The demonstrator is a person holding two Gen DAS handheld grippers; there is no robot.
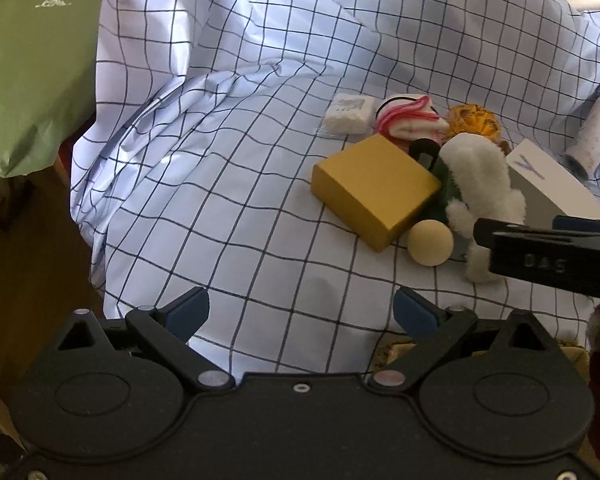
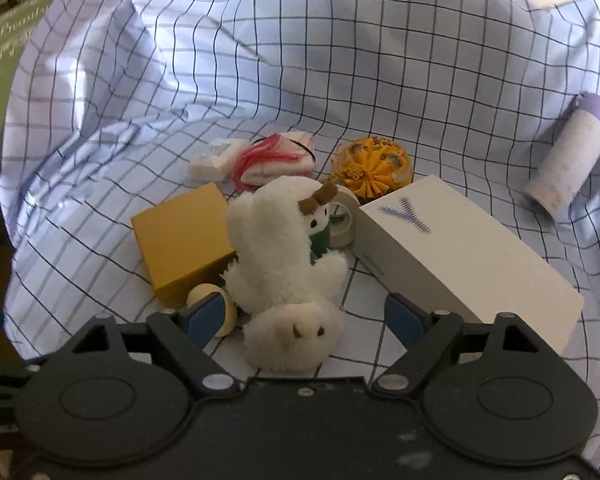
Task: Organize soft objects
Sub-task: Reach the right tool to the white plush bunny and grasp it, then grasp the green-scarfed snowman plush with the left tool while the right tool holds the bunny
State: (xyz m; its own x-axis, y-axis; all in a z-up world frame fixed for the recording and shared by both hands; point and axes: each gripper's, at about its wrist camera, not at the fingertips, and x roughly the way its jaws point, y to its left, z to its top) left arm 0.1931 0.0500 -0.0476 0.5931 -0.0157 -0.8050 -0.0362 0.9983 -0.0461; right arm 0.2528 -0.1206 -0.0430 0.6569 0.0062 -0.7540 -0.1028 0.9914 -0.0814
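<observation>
On the checked sheet (image 2: 340,60) lies a small heap of things, and the white plush toy (image 2: 284,276) is in the middle of it. In the right wrist view the toy lies with its head toward the camera, directly between the two blue fingers of the right gripper (image 2: 306,316). The jaws stand wide apart on both sides of the head, and the pads do not press on the plush; a gap shows on the right side, while on the left side the blue finger (image 2: 206,314) stands in front of the cream ball (image 2: 210,294). So the right gripper is released and holds nothing.

The toy leans against the yellow box (image 2: 182,240) on its left and lies just beside the white box (image 2: 460,256) on its right. Behind its body there is a roll of tape (image 2: 346,216), and further back the orange round cushion (image 2: 374,164), the folded white and pink cloth (image 2: 276,160) and a small white packet (image 2: 216,160). A lilac roll (image 2: 568,156) lies well apart at the right.

In the left wrist view the left gripper (image 1: 300,314) is over bare sheet, with its fingers spread and nothing between them. The heap is ahead and to its right, and the toy (image 1: 480,172) is partly hidden there by the dark body of the right gripper (image 1: 548,256).
</observation>
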